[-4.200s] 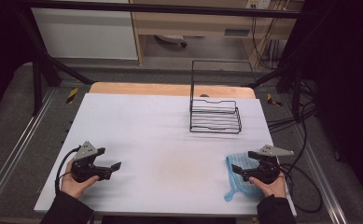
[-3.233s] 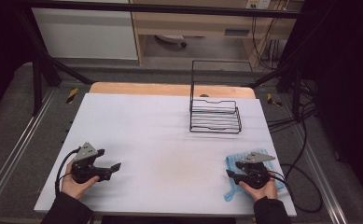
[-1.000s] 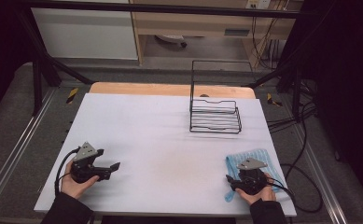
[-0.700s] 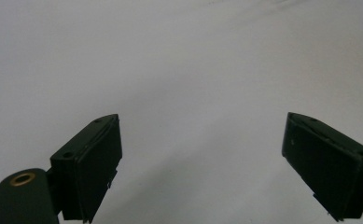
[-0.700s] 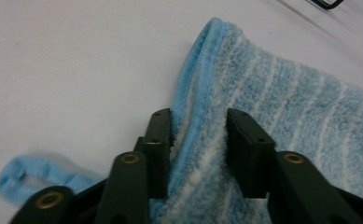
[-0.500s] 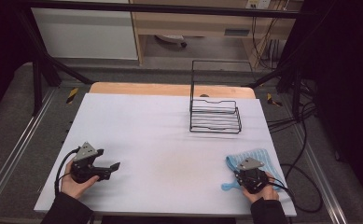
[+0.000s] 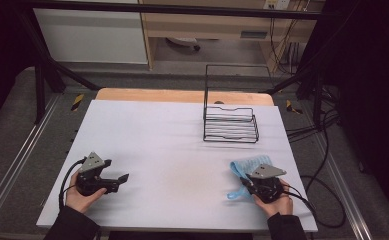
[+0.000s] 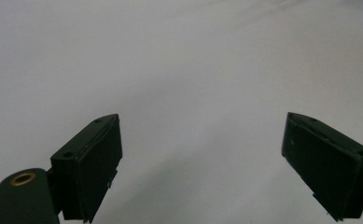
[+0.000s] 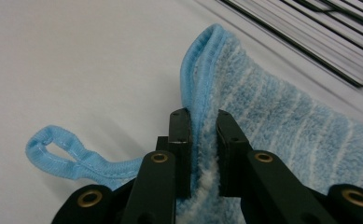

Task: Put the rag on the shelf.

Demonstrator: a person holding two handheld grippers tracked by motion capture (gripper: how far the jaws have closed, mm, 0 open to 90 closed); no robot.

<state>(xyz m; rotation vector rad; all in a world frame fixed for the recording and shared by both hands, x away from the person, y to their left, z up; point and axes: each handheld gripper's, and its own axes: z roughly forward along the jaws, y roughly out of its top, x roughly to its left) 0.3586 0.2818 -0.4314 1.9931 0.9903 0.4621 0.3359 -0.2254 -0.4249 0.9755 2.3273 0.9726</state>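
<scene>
Right gripper view: the right gripper [image 9: 202, 140] has just closed, pinching the soft, light blue cloth [image 9: 282, 135] at its hemmed edge, probably securely, near the wire rack [image 7: 230, 125].

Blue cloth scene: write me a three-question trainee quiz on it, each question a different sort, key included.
1. True or false: the right gripper has closed on an edge of the blue cloth.
2. What stands at the far right of the table? A) a wire rack B) a metal bowl C) a cardboard box
3. Fill in: the left gripper is ____, with nothing between its jaws.

Key
1. True: the hemmed edge is pinched between its jaws.
2. A: the wire rack.
3. open
</scene>
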